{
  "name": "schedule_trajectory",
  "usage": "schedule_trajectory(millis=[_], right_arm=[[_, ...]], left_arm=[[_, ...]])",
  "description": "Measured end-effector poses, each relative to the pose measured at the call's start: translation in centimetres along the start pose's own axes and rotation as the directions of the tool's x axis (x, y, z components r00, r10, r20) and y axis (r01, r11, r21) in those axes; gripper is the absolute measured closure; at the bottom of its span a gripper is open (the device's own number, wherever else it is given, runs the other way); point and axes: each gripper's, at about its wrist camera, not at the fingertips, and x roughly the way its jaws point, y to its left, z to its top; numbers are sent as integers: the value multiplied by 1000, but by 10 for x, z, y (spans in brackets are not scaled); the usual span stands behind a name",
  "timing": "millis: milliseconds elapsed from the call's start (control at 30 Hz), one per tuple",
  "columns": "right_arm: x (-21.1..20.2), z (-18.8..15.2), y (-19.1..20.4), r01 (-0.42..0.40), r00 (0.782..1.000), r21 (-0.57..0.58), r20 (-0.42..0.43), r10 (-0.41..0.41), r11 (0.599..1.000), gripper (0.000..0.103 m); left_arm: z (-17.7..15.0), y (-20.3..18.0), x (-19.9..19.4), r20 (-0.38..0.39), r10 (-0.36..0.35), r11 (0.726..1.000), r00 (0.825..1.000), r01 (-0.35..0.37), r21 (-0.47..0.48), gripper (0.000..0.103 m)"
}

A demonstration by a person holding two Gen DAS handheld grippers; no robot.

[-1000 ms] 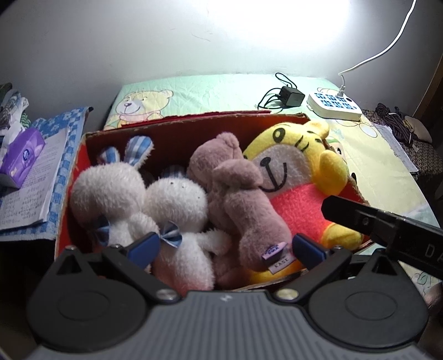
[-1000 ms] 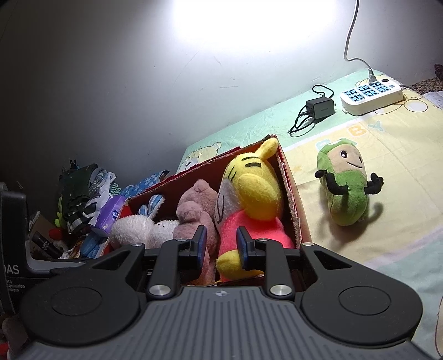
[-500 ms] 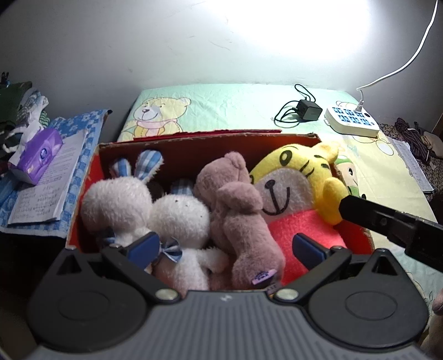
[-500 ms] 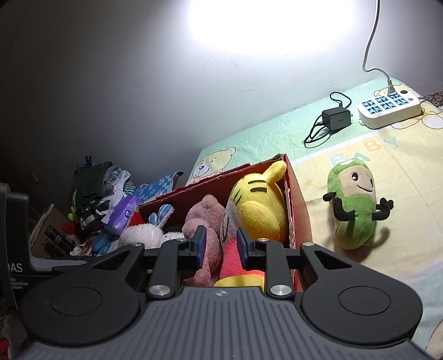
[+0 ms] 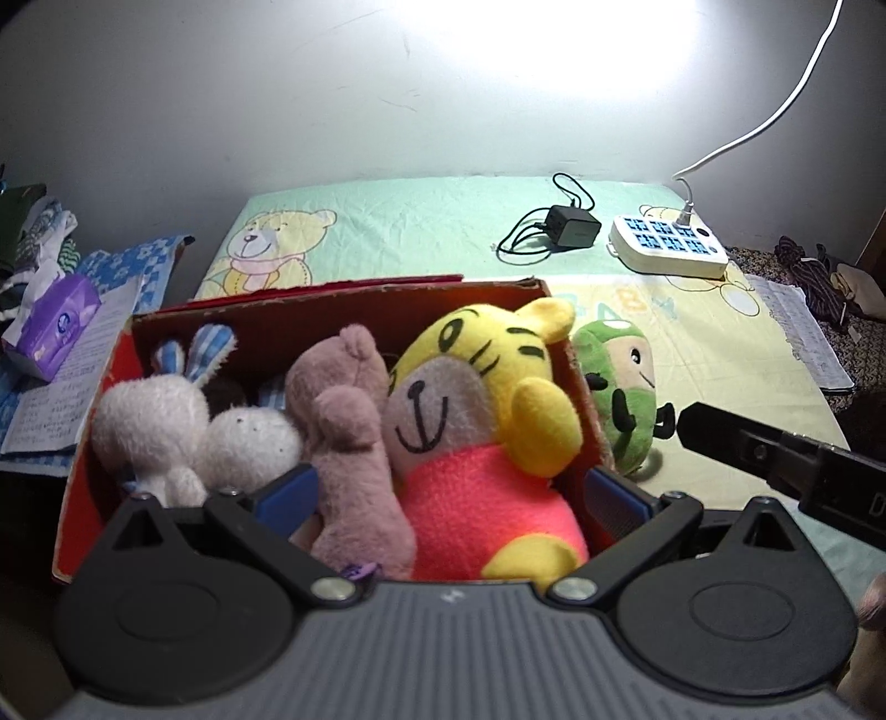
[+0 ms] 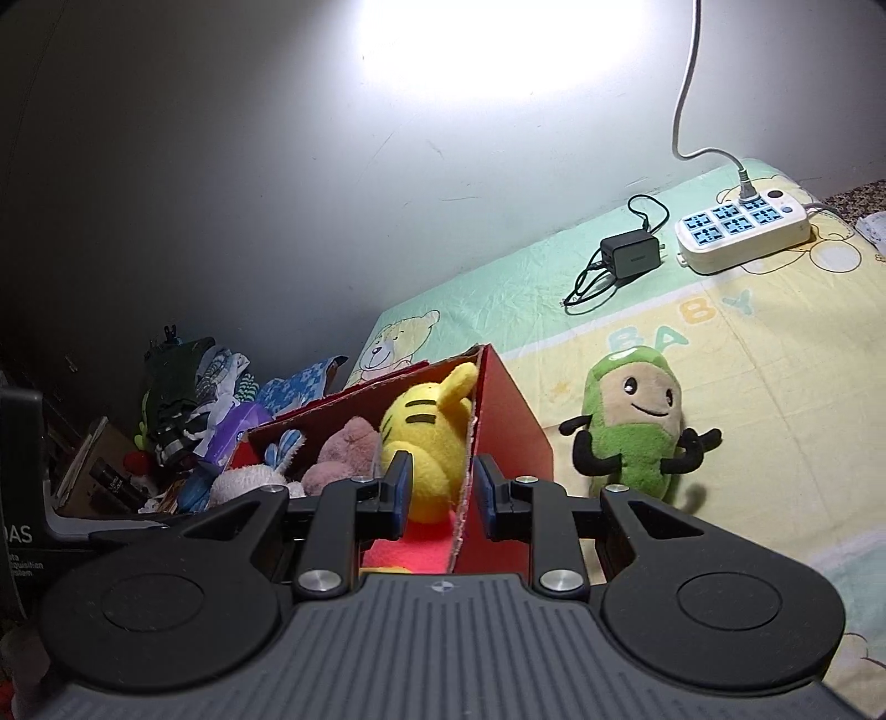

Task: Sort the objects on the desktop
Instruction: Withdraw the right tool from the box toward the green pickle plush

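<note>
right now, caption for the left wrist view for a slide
Open left gripper over a red box of plush toys; green plush lies outside.

Plain grey wall (image 5: 232, 111) w/ bright light glare (image 5: 554, 50) up top. Below it, worktop (image 5: 432, 221) under green/yellow bear-print sheet. White power strip (image 5: 667, 246) at sheet's back right, black charger (image 5: 573, 227) just left of strip; white cable (image 5: 775, 116) runs up wall.

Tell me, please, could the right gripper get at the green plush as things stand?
Probably yes: the green plush lies uncovered on the sheet beside the box, with nothing between it and the right gripper, whose narrow jaws would need to open wider.
</note>
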Motion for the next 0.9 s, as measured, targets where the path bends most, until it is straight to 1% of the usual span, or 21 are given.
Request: schedule_trajectory(millis=[167, 333, 433, 767, 900], right_arm=[[-11, 4, -20, 9, 1000, 10, 1, -9, 1000, 77], [-20, 9, -39, 14, 1000, 18, 1, -14, 1000, 77], [-25, 13, -50, 15, 1000, 24, 4, -15, 1000, 77], [-40, 21, -90, 41, 999, 62, 7, -42, 997, 77], [-44, 22, -107, 50, 999, 81, -2, -50, 995, 77]], left_arm=[[2, -25, -1, 14, -3, 1000, 1000, 3, 11, 1], [7, -49, -2, 40, 16, 999, 999, -17, 36, 1], [10, -63, 0, 46, 10, 999, 999, -12, 47, 1], [10, -111, 21, 8, -13, 996, 1000, 12, 92, 1], [9, -124, 31, -12, -23, 995, 1000, 24, 99, 1]])
